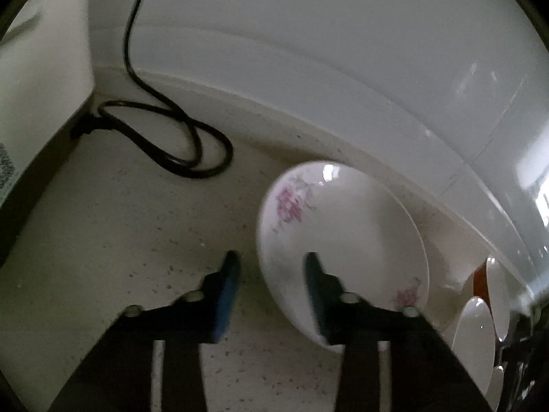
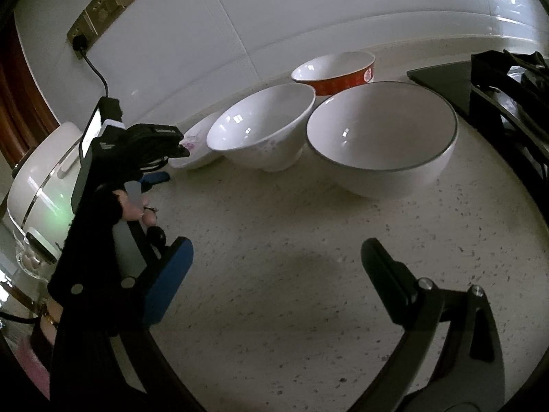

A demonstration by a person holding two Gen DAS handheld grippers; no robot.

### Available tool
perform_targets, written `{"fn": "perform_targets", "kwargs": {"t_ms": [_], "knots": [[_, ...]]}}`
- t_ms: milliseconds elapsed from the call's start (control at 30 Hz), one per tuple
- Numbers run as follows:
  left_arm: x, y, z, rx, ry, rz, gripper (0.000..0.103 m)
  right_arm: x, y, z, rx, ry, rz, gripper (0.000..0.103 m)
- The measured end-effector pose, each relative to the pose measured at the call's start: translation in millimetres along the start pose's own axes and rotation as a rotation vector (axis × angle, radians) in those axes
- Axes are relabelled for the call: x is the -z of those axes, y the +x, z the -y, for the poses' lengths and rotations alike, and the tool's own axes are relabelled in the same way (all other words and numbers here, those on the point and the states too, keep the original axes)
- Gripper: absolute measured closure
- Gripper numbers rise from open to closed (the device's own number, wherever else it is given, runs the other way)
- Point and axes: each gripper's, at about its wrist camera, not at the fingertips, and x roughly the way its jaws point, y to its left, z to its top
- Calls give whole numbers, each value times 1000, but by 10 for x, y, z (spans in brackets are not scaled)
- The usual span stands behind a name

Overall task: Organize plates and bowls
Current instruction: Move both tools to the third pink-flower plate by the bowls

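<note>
In the left wrist view my left gripper [image 1: 271, 264] is open, its jaws either side of the near rim of a white plate with pink flowers [image 1: 343, 240] on the speckled counter. The right finger [image 1: 319, 281] is over the plate, the left finger [image 1: 230, 274] outside it. In the right wrist view my right gripper [image 2: 274, 267] is open and empty above bare counter. Ahead stand a grey-rimmed white bowl [image 2: 384, 137], a white flowered bowl [image 2: 264, 127], a red bowl [image 2: 336, 72], and the flowered plate [image 2: 197, 147] by the left gripper [image 2: 154, 158].
A black cable [image 1: 178, 137] loops on the counter by the tiled wall. More bowls [image 1: 480, 326] show at the right edge. A white rice cooker [image 2: 41, 185] stands at left, a black stove [image 2: 497, 89] at right, wall sockets [image 2: 109, 3] above.
</note>
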Motion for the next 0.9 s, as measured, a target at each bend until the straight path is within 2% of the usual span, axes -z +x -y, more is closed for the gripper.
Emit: {"fn": "perform_targets", "kwargs": {"t_ms": [67,233,433,633,767,900], "knots": [[42,-3,12,10,21,4,85,0,1,0,1,1,0,4],[166,-61,6,0,35,8,85,-1,2,16,-2,11,1,4],[478,-286,-48,-13,69,4,83,3,-16,40,-11,22,8,4],[807,-568,-165,-26,137,3,76,4,-27,56,-15,24,13,4],[1060,-785,-268,0,167,-4,75,6,-44,64,-21,24,17,4],[1312,-1028,-287,41,250,-4,72,10,-73,50,-38,14,24,4]]}}
